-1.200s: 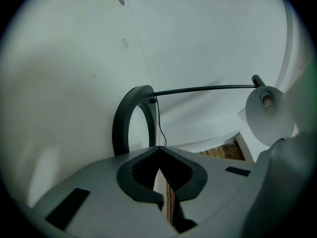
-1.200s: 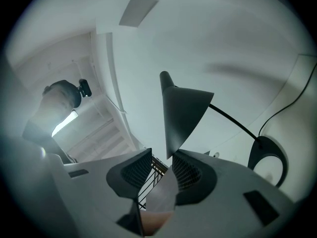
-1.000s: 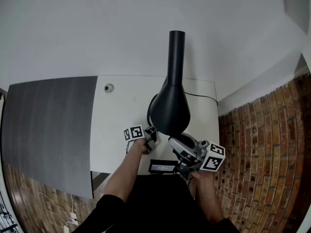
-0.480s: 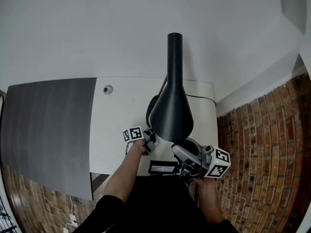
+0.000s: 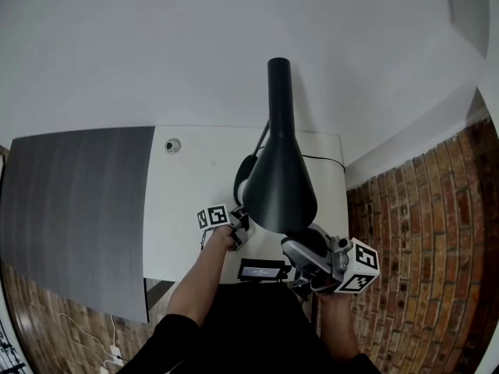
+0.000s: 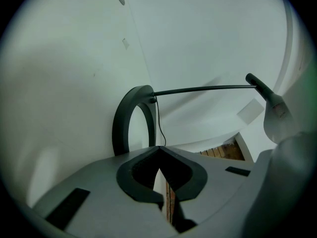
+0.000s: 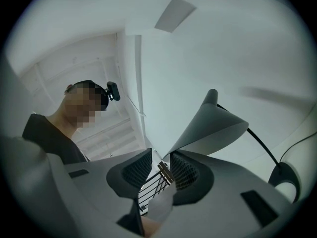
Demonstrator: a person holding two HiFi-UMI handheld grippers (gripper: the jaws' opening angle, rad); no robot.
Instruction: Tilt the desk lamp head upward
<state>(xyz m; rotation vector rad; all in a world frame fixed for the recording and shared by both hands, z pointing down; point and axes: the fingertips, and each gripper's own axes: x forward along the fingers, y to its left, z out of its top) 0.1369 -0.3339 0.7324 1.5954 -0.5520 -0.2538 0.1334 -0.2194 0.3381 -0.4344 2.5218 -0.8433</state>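
**Lamp head at right claw tip, left claw clenched empty**

Head view: the matte black cone-shaped desk lamp head (image 5: 278, 185) sits just below frame centre. Its wide mouth faces the bottom edge and its long tube neck points toward the top. It hangs over the right end of the white desk top (image 5: 191, 185). A dark grey panel (image 5: 74, 209) fills the left side and a red brick floor (image 5: 405, 240) the right.

My right gripper (image 7: 161, 156) is released. In the right gripper view its jaws stand apart, with only background railing showing in the gap. The shade's rim meets the tip of the jaw on the picture's right; I see no pinch across the rim. In the head view this gripper sits under the shade's lower rim, lower right of centre.

My left gripper (image 6: 158, 148) is clenched, tips together, nothing between them. Just past its tips lies the lamp's black ring-shaped base (image 6: 121, 128). I can't tell if they touch. The thin black lamp arm (image 6: 203, 89) runs from the ring toward the right edge.

A small black device with a display (image 5: 261, 270) lies at the desk's near edge, between the two grippers.
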